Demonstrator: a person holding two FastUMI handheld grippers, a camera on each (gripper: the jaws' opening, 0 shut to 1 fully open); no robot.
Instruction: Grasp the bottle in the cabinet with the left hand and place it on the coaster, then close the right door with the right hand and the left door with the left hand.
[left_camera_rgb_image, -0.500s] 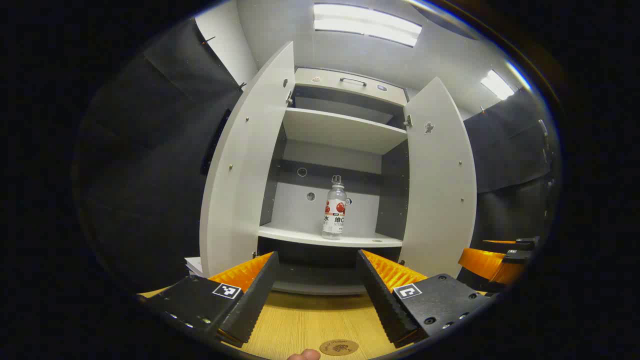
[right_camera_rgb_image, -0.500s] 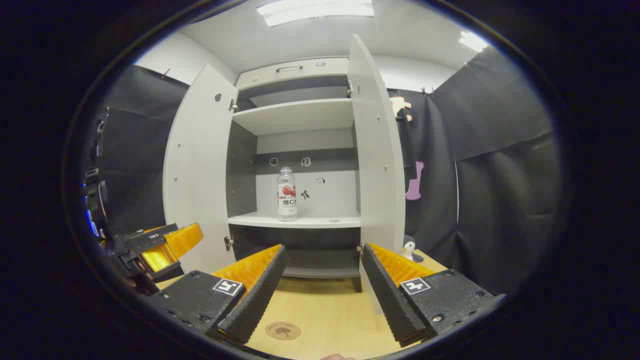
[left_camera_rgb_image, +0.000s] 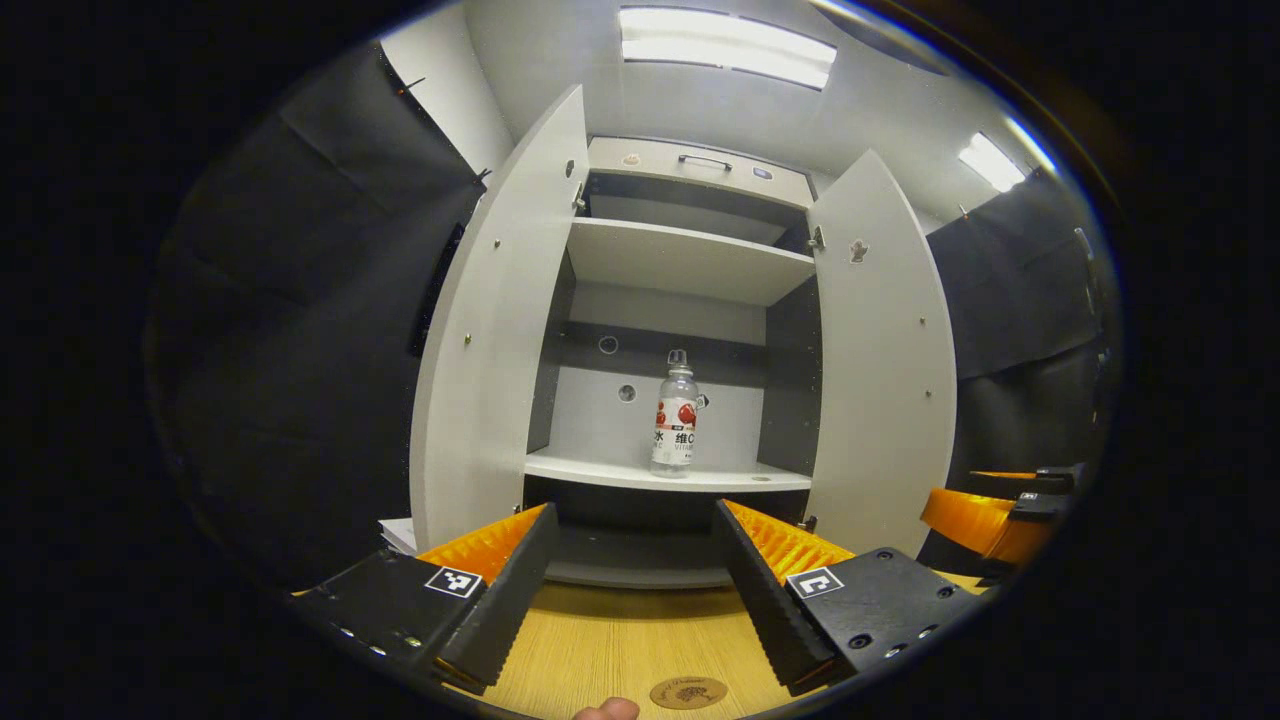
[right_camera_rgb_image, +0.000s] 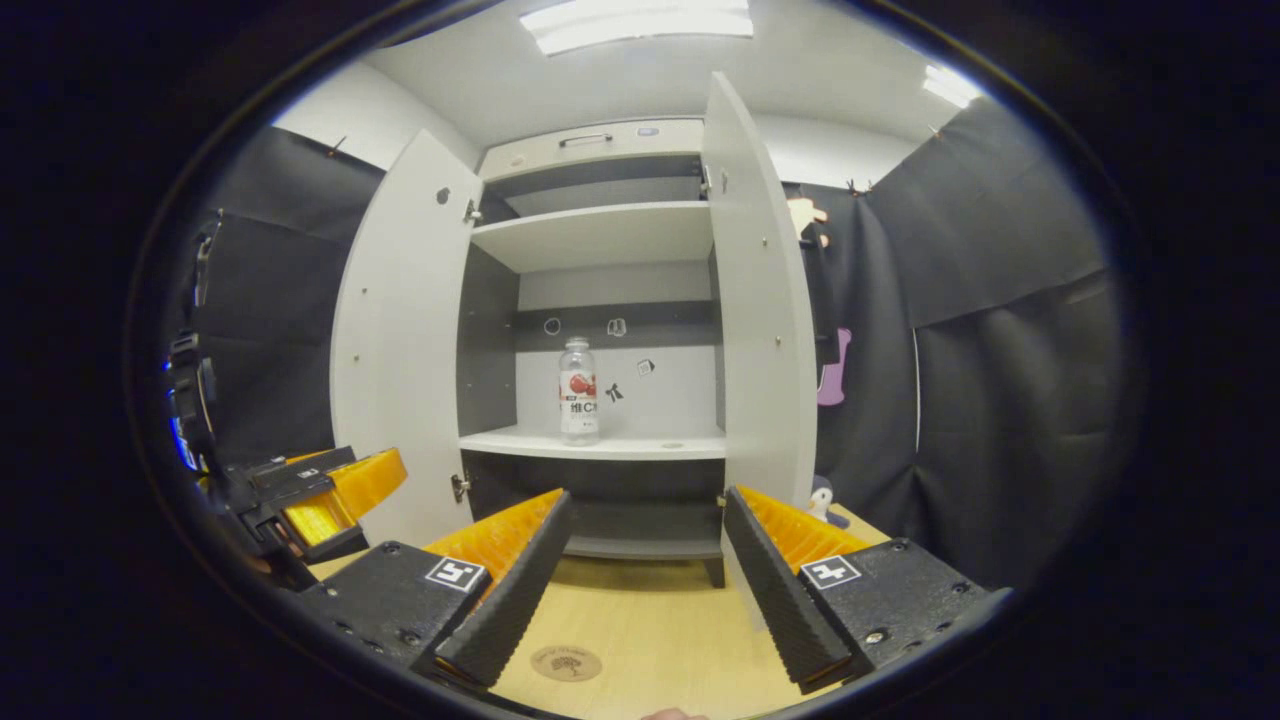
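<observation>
A clear bottle (left_camera_rgb_image: 676, 420) with a red and white label stands upright on the lower shelf (left_camera_rgb_image: 600, 470) of a white cabinet; it also shows as the bottle (right_camera_rgb_image: 578, 391) in the right gripper view. Both doors stand wide open: left door (left_camera_rgb_image: 500, 330), right door (left_camera_rgb_image: 885, 350). A round wooden coaster (left_camera_rgb_image: 688, 692) lies on the wooden table (left_camera_rgb_image: 610, 640) in front, seen too as the coaster (right_camera_rgb_image: 566, 663). My left gripper (left_camera_rgb_image: 630, 585) is open above the table, well short of the cabinet. My right gripper (right_camera_rgb_image: 640, 590) is open as well, nothing between its fingers.
The other gripper (left_camera_rgb_image: 990, 515) shows at the right edge of the left gripper view, and the left one (right_camera_rgb_image: 320, 495) at the left of the right gripper view. A small penguin figure (right_camera_rgb_image: 825, 497) stands by the right door. An upper shelf (left_camera_rgb_image: 690, 260) is bare.
Both views have shifted slightly; the cabinet and bottle sit a touch lower and further right in frame. Both grippers stay open.
</observation>
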